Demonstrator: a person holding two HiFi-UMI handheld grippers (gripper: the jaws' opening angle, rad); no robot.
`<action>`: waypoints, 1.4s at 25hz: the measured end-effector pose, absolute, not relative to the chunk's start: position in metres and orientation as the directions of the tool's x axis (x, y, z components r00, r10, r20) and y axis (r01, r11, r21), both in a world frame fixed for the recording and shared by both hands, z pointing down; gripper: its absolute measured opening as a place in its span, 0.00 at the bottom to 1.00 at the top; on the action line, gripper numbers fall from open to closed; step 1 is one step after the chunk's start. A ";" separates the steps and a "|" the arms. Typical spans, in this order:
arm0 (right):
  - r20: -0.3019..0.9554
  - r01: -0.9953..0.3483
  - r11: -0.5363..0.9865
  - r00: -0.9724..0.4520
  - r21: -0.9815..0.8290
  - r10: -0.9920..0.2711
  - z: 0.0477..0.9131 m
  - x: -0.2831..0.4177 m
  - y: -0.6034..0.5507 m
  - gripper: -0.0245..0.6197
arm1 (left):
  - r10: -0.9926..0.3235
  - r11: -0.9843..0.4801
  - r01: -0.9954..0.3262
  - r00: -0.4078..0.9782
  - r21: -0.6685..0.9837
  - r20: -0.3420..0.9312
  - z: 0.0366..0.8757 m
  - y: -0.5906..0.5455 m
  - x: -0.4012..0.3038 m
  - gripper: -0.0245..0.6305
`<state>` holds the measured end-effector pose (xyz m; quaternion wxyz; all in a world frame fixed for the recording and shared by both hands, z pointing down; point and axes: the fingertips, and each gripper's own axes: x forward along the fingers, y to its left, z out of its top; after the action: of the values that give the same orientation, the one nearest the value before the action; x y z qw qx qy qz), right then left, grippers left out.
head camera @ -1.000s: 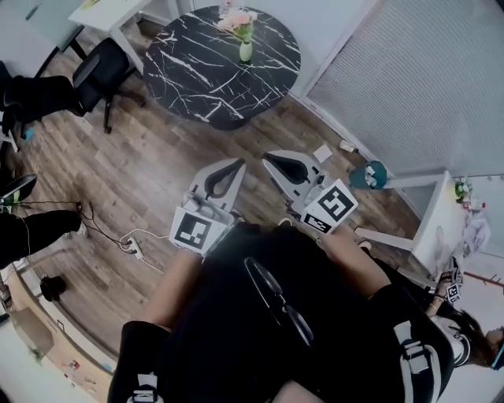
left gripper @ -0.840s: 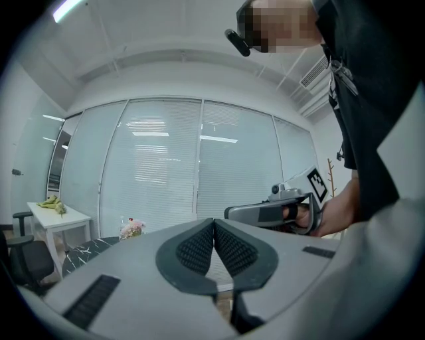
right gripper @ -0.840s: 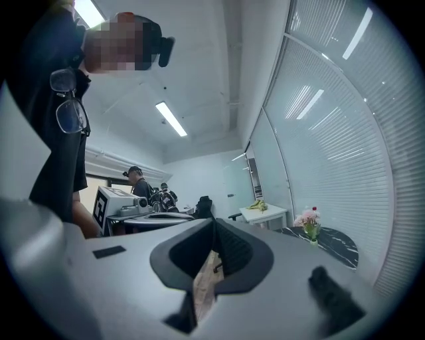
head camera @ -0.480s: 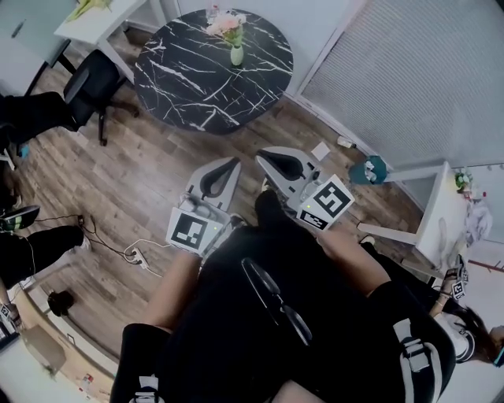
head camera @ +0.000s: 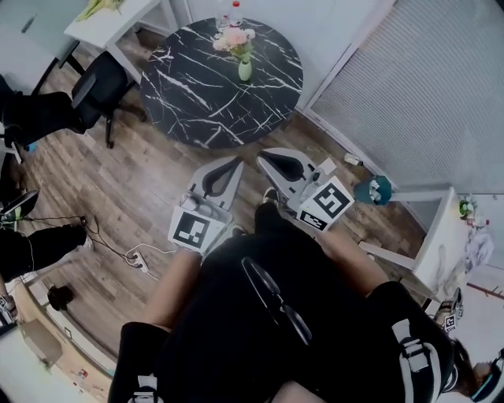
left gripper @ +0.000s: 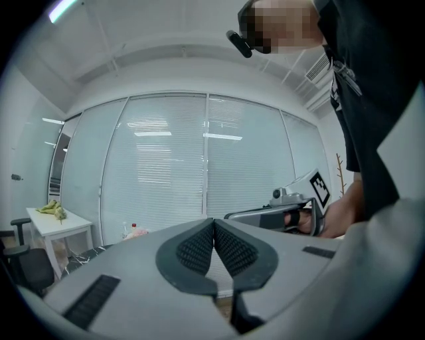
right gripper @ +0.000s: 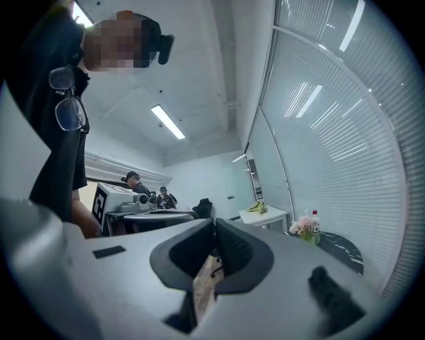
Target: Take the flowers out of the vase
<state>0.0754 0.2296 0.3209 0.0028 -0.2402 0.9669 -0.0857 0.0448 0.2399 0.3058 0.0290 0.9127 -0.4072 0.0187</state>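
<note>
Round black white-veined marble worktop (head camera: 197,94) — near its far edge stands a small pale-green vase (head camera: 246,72) of pink flowers (head camera: 235,38), with a clear bottle (head camera: 235,12) at the edge itself.

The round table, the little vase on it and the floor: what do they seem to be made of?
Table: looks like black marble or a marble-print top, with white veins.
Vase: pale green and smooth, perhaps ceramic or glass; too small to tell.
Floor: brown planks with grain, wood or wood-look laminate.
</note>
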 end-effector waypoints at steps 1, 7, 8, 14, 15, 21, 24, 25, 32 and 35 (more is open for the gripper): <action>0.037 -0.459 0.872 -0.887 -0.168 -0.460 0.321 0.077 0.221 0.08 | -0.745 -0.663 -0.747 0.664 0.037 0.057 0.305 0.231 0.047 0.06; 0.040 -0.431 0.886 -0.902 -0.173 -0.431 0.320 0.084 0.174 0.07 | -0.762 -0.643 -0.765 0.644 0.034 0.065 0.303 0.184 0.058 0.06; 0.040 -0.425 0.888 -0.904 -0.173 -0.425 0.320 0.086 0.167 0.08 | -0.766 -0.639 -0.768 0.640 0.035 0.065 0.303 0.178 0.061 0.06; 0.035 -0.395 0.902 -0.918 -0.172 -0.396 0.317 0.099 0.131 0.08 | -0.785 -0.615 -0.788 0.615 0.030 0.075 0.301 0.143 0.077 0.06; 0.034 -0.390 0.905 -0.920 -0.172 -0.390 0.317 0.102 0.126 0.07 | -0.788 -0.610 -0.792 0.610 0.030 0.077 0.300 0.137 0.081 0.06; 0.042 -0.371 0.910 -0.928 -0.186 -0.370 0.324 0.122 0.096 0.08 | -0.815 -0.573 -0.818 0.574 0.047 0.081 0.303 0.112 0.097 0.06; 0.045 -0.361 0.914 -0.932 -0.186 -0.359 0.326 0.127 0.084 0.07 | -0.824 -0.559 -0.828 0.561 0.041 0.087 0.304 0.100 0.101 0.06; 0.046 -0.359 0.915 -0.933 -0.186 -0.357 0.326 0.128 0.080 0.08 | -0.824 -0.558 -0.829 0.559 0.037 0.093 0.305 0.097 0.102 0.06; 0.055 -0.356 0.916 -0.934 -0.185 -0.352 0.331 0.119 0.054 0.08 | -0.826 -0.554 -0.832 0.554 0.035 0.106 0.310 0.071 0.090 0.06; 0.061 -0.366 0.914 -0.930 -0.177 -0.361 0.334 0.109 0.042 0.08 | -0.821 -0.561 -0.827 0.562 0.037 0.101 0.314 0.058 0.078 0.06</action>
<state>0.1088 0.0419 0.3336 -0.0138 -0.1859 0.9781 -0.0930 0.0777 0.0581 0.3142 0.0398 0.8828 -0.4668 0.0360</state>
